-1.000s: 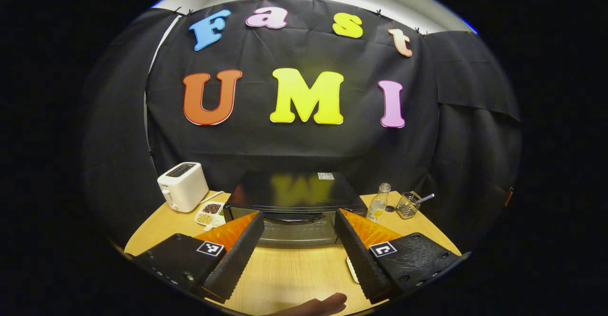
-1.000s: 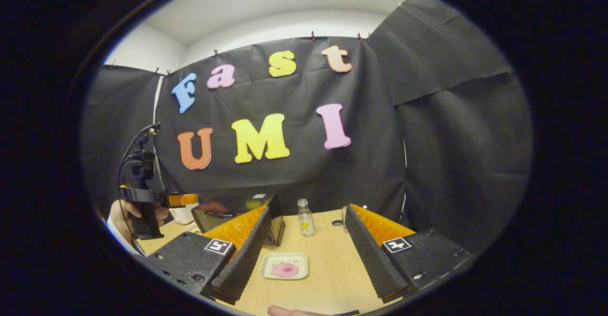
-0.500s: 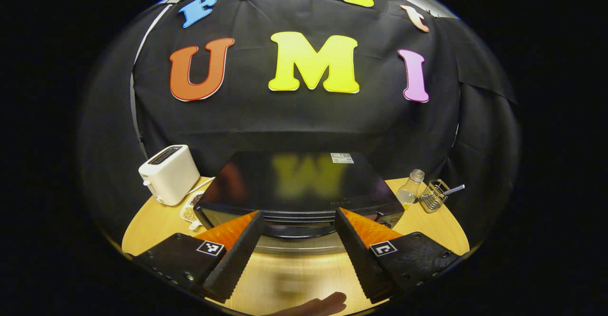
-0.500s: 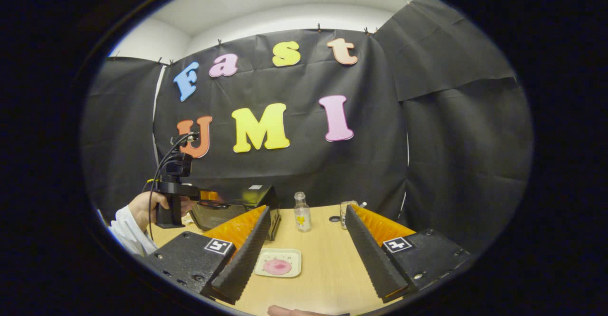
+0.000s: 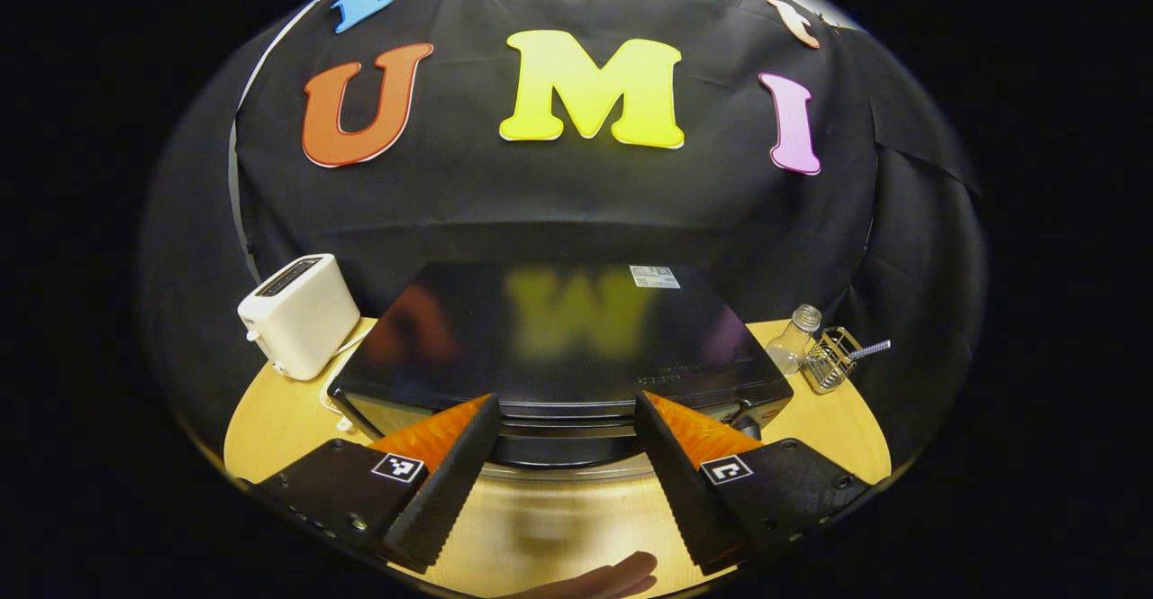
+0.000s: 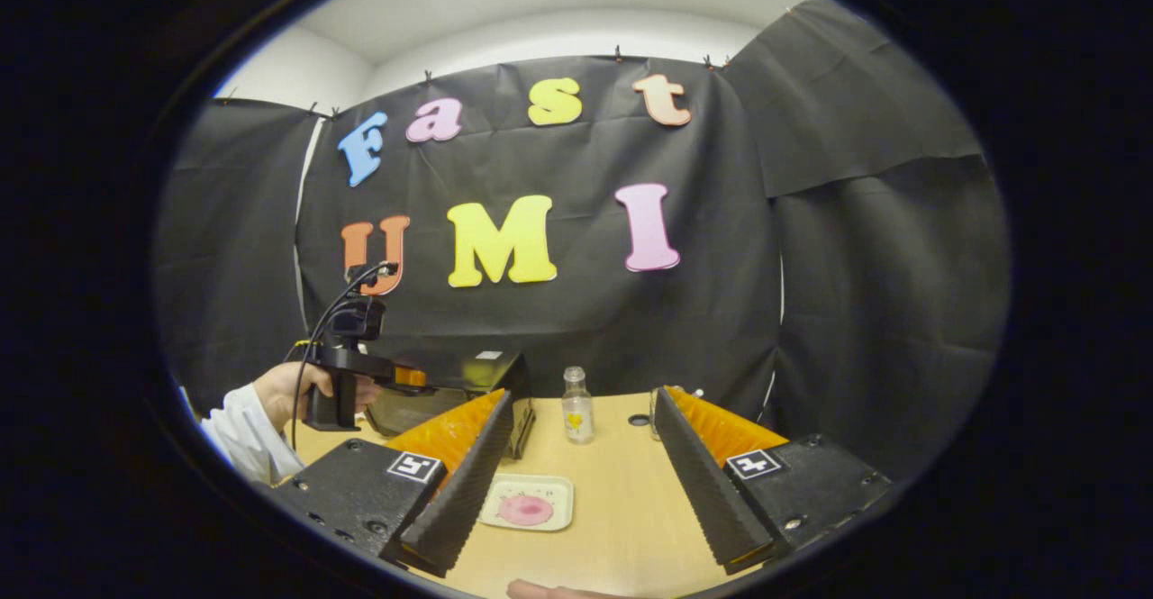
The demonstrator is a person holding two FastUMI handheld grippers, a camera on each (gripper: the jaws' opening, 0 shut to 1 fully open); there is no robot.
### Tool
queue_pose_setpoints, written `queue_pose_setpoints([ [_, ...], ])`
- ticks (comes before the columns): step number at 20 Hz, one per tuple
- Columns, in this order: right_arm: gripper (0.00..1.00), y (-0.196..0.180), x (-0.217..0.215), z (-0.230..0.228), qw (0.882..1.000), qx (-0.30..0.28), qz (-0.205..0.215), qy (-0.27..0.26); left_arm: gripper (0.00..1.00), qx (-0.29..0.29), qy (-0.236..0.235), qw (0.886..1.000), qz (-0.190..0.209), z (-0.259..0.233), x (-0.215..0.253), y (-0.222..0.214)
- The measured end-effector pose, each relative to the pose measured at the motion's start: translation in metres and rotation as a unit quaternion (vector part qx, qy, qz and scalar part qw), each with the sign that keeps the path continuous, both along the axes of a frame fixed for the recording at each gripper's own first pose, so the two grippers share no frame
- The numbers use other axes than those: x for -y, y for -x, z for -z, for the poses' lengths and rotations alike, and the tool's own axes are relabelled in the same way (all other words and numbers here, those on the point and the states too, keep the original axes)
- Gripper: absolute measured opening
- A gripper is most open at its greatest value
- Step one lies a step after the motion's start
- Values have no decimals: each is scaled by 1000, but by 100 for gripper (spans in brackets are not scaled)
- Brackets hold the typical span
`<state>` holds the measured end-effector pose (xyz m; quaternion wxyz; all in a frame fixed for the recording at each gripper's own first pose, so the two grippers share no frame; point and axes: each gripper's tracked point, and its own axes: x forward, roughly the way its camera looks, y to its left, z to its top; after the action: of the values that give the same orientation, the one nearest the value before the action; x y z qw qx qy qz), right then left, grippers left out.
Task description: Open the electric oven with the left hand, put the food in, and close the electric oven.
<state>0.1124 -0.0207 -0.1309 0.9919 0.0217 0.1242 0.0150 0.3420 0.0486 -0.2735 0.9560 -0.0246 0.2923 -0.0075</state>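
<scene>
Plainly, the electric oven (image 5: 558, 347) is shut, its dark glossy top spreading just ahead of and a little below the left gripper (image 5: 563, 464), whose fingers stand wide apart with nothing between them. The door handle (image 5: 563, 428), a dark bar along the oven's upper front edge, lies straight between the two fingers and close in front of their tips; whether it is touched yet I cannot tell. The step in hand looks to be the reach for that handle, so the opening has not begun. To do it well, the fingers should straddle the bar squarely at its middle, close firmly on it, then pull outward and down along the door's arc rather than straight back, lest the oven slide on the table (image 5: 279, 414). The food (image 6: 525, 509), a pink piece on a small plate (image 6: 558, 491), sits on the table between the right gripper's (image 6: 581, 500) fingers, which are likewise spread wide and empty, hanging above it. Further out, left of the left gripper, a white toaster (image 5: 297, 315); right of it, a small bottle (image 5: 793, 340) and a wire basket (image 5: 830, 360).
</scene>
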Motion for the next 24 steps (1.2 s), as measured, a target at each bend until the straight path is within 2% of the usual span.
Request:
queue_pose_setpoints([
  [2, 95, -1, -1, 5, 1000, -11, 5, -10, 96, 2, -16, 1000, 1, 1, -1, 0],
  [7, 95, 0, -6, 0, 1000, 1, -1, -22, 96, 7, -17, 1000, 1, 2, 0, 15],
  [12, 95, 5, -9, 2, 1000, -4, 5, -26, 95, 10, -17, 1000, 2, 7, 3, 47],
  [13, 95, 7, -10, 0, 1000, -3, 6, -28, 100, 12, -17, 1000, 2, 9, 3, 53],
  [14, 95, 8, -9, -1, 1000, -2, 8, -28, 95, 12, -18, 1000, 2, 11, 4, 61],
  [24, 95, 20, -7, 12, 1000, -17, 20, -13, 96, 16, -19, 1000, 1, 47, 10, 125],
])
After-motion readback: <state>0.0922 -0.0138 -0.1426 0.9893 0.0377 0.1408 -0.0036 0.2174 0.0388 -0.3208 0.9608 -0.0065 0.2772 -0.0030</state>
